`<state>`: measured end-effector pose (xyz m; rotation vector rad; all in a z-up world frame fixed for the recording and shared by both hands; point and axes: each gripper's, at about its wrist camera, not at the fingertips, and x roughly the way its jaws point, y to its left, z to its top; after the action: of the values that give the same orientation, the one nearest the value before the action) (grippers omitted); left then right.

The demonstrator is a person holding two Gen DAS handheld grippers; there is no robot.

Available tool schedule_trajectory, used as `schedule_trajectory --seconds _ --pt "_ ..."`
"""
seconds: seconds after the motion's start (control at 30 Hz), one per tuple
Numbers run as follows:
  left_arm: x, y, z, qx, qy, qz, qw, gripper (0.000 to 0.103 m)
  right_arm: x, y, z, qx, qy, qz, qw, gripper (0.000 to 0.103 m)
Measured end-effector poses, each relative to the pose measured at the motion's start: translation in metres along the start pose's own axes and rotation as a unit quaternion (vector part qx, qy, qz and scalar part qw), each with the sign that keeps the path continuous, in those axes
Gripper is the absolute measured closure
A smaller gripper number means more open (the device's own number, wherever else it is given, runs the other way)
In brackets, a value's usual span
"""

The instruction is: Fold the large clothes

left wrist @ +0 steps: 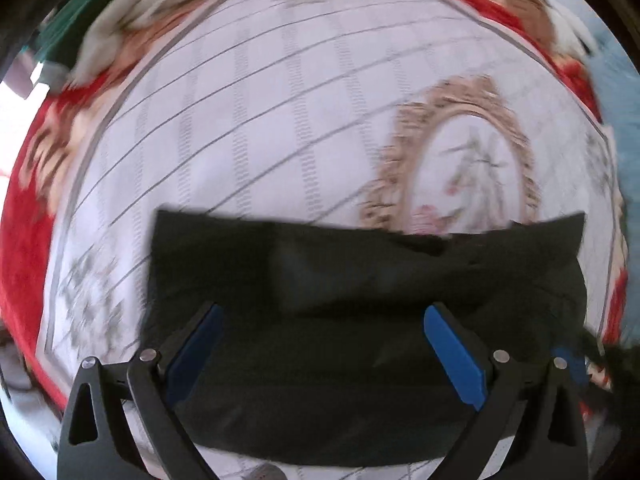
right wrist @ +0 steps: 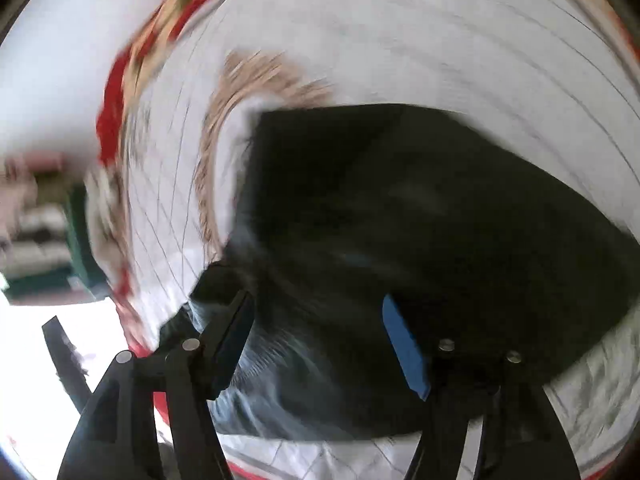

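A black garment point(left wrist: 360, 280) lies folded into a wide rectangle on a white patterned bedspread point(left wrist: 240, 140). My left gripper point(left wrist: 324, 320) is open above its near half, blue pads wide apart, holding nothing. In the right wrist view the same black garment point(right wrist: 400, 208) fills the middle of the blurred frame. My right gripper point(right wrist: 316, 312) is open over its near edge, with fabric showing between the fingers but not pinched.
The bedspread has a tan oval floral medallion point(left wrist: 460, 152) just beyond the garment and a red floral border point(left wrist: 24, 240) around it. Green and other room objects point(right wrist: 44, 240) stand beyond the bed's left side.
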<state>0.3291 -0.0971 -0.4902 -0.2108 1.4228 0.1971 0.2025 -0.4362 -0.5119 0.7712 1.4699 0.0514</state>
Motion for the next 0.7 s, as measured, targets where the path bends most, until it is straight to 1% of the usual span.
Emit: schedule_trajectory --seconds 0.07,0.1,0.13,0.17,0.23,0.3,0.33,0.37,0.43,0.47,0.5,0.53,0.6,0.63,0.7 --pt "0.019 -0.016 0.007 0.028 -0.004 0.030 0.9992 0.000 -0.025 -0.042 -0.015 0.047 -0.026 -0.002 0.999 0.034" --pt "0.030 -0.021 0.011 0.030 0.000 0.038 0.9988 0.000 -0.038 -0.068 -0.018 0.068 -0.042 -0.008 0.997 0.034" --pt "0.043 -0.021 0.014 0.027 0.012 0.040 0.9988 0.000 -0.045 -0.091 -0.027 0.088 -0.056 -0.020 0.994 0.034" --pt "0.055 -0.020 0.017 0.021 0.028 0.034 0.9988 0.000 -0.045 -0.113 -0.034 0.105 -0.061 -0.022 0.992 0.034" --pt "0.062 -0.016 0.017 0.007 0.038 0.026 0.9989 0.000 -0.042 -0.146 -0.039 0.135 -0.067 -0.004 0.989 0.034" --pt "0.054 -0.017 0.015 0.011 0.030 0.033 0.9989 0.000 -0.025 -0.168 -0.037 0.152 -0.074 0.042 0.985 0.034" --pt "0.047 -0.017 0.012 0.015 0.025 0.036 0.9989 0.001 -0.015 -0.175 -0.036 0.160 -0.076 0.071 0.982 0.034" --pt "0.037 -0.018 0.007 0.020 0.019 0.035 0.9990 0.001 -0.002 -0.181 -0.035 0.166 -0.080 0.118 0.976 0.033" --pt "0.024 -0.019 0.001 0.022 0.013 0.026 0.9993 0.001 0.011 -0.181 -0.028 0.167 -0.095 0.170 0.966 0.026" --pt "0.017 -0.020 -0.005 0.023 0.010 0.021 0.9995 0.001 0.015 -0.180 -0.024 0.167 -0.102 0.192 0.962 0.017" --pt "0.015 -0.022 -0.009 0.028 0.008 0.020 0.9994 0.001 0.017 -0.178 -0.020 0.164 -0.107 0.206 0.959 0.015" --pt "0.016 -0.025 -0.015 0.040 0.011 0.025 0.9988 0.001 0.021 -0.174 -0.017 0.159 -0.108 0.210 0.959 0.014" --pt "0.033 -0.029 -0.028 0.061 0.031 0.037 0.9970 0.001 0.025 -0.168 -0.011 0.144 -0.111 0.218 0.959 0.013" --pt "0.045 -0.030 -0.032 0.063 0.045 0.037 0.9963 0.000 0.026 -0.168 -0.008 0.137 -0.113 0.224 0.958 0.013" --pt "0.055 -0.024 -0.033 0.045 0.051 0.020 0.9975 0.000 0.028 -0.165 -0.005 0.122 -0.106 0.234 0.959 0.015"
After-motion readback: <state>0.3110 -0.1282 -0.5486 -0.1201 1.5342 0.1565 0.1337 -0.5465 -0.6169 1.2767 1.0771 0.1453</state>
